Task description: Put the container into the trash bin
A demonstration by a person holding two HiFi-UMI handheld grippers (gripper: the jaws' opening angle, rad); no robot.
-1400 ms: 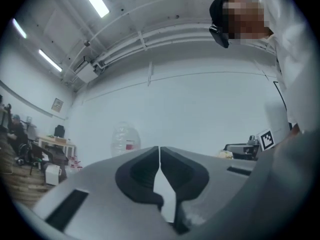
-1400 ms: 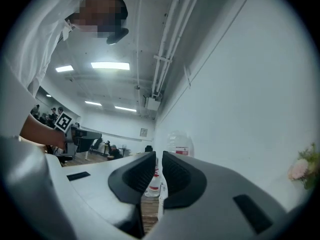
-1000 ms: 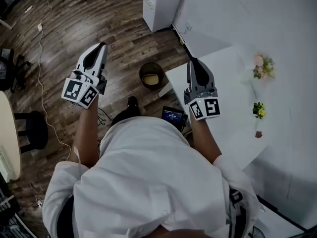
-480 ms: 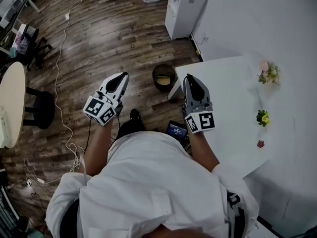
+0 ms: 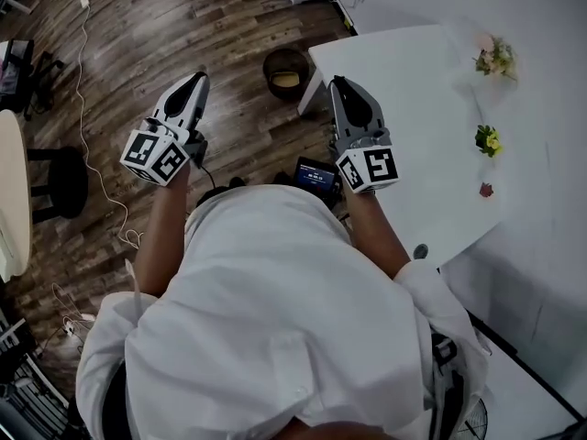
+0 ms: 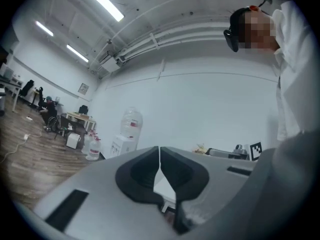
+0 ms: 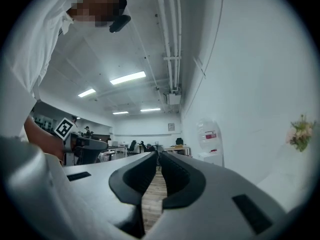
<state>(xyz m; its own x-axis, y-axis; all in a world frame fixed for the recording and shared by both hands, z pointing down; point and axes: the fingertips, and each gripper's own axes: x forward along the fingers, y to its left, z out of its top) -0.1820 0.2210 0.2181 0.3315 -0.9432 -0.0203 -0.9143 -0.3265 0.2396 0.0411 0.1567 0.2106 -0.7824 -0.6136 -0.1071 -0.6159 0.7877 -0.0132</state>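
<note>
- Head view: the left gripper (image 5: pixel 196 82) and the right gripper (image 5: pixel 337 84) are both held out in front, each pressed together and carrying nothing.
- The bin (image 5: pixel 267 67) stands on the floor (image 5: pixel 229 26) just beside the corner of the table (image 5: pixel 413 90), beyond the tips and between them.
- A pale yellow lump (image 5: pixel 286 80) lies inside the bin. That is most likely the container, though it is too small to be sure.
- My read: the drop looks done. The next move calls for no grab, only keeping both hands clear of the bin.
- Left gripper view: the pads meet at the tips with nothing between them. A wall and a water cooler (image 6: pixel 131 126) lie beyond, and no bin shows.
- Right gripper view: the jaws nearly touch, with only bare floor in the slit. No bin or container shows here.
</note>
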